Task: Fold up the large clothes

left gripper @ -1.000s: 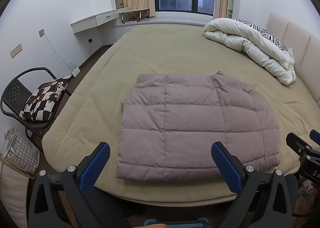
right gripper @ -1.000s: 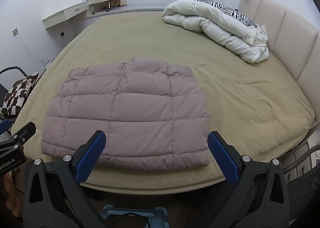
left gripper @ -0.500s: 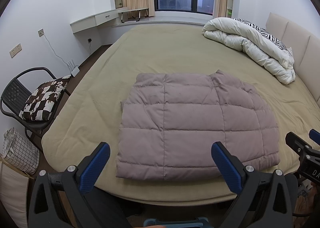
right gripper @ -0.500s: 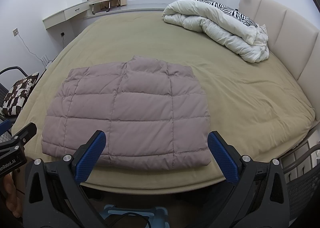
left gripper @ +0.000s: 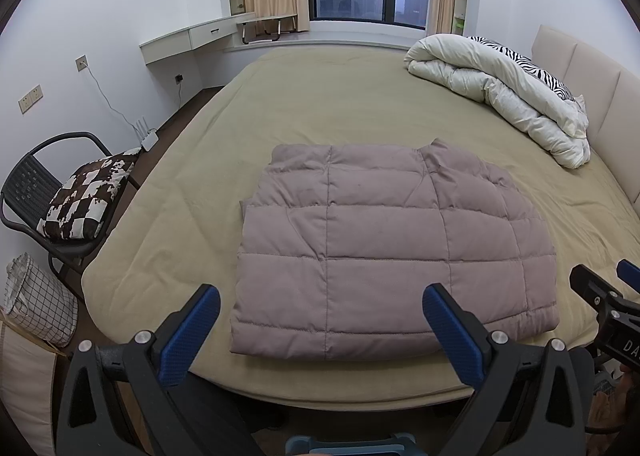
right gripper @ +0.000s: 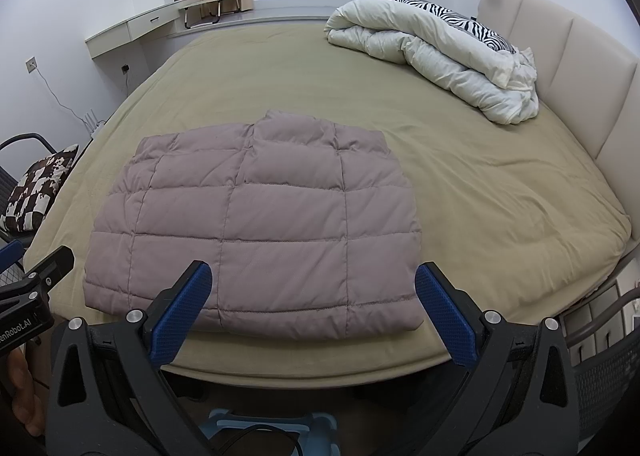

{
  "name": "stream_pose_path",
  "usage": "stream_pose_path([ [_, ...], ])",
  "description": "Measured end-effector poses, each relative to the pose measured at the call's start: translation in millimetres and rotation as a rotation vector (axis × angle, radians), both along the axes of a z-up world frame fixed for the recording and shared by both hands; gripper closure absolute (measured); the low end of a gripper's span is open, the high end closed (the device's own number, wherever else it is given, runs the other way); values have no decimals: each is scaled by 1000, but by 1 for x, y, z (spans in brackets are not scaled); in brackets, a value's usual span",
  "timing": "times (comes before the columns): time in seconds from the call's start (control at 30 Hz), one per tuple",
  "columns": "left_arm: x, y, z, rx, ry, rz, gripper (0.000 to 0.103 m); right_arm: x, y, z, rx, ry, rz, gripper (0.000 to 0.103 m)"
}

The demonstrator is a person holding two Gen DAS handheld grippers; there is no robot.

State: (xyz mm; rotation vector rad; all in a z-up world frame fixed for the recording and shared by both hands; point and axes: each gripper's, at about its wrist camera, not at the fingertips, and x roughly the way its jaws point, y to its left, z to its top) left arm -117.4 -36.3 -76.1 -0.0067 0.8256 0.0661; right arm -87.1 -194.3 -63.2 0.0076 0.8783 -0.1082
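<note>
A mauve quilted puffer jacket (left gripper: 384, 248) lies flat and folded into a rectangle on the olive bed (left gripper: 340, 104), near its front edge. It also shows in the right wrist view (right gripper: 256, 224). My left gripper (left gripper: 320, 308) is open and empty, held off the bed's front edge, just short of the jacket's hem. My right gripper (right gripper: 312, 288) is open and empty, likewise in front of the hem. Each gripper shows at the edge of the other's view: the right one (left gripper: 604, 296), the left one (right gripper: 36, 276).
A rolled white duvet with a zebra pillow (left gripper: 504, 84) lies at the bed's far right by the beige headboard (right gripper: 560, 56). A black chair with a brown checked cushion (left gripper: 80, 196) and a grid basket (left gripper: 36, 300) stand left of the bed.
Both grippers have drifted very slightly; the jacket sits a touch differently in the views. Nothing was taken hold of or let go.
</note>
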Motion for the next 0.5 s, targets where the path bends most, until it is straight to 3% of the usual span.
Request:
stream_pose_path([
  [0.5,-5,0,-5,-8,5,-10,0,2,1,-2,0,2,12,0],
])
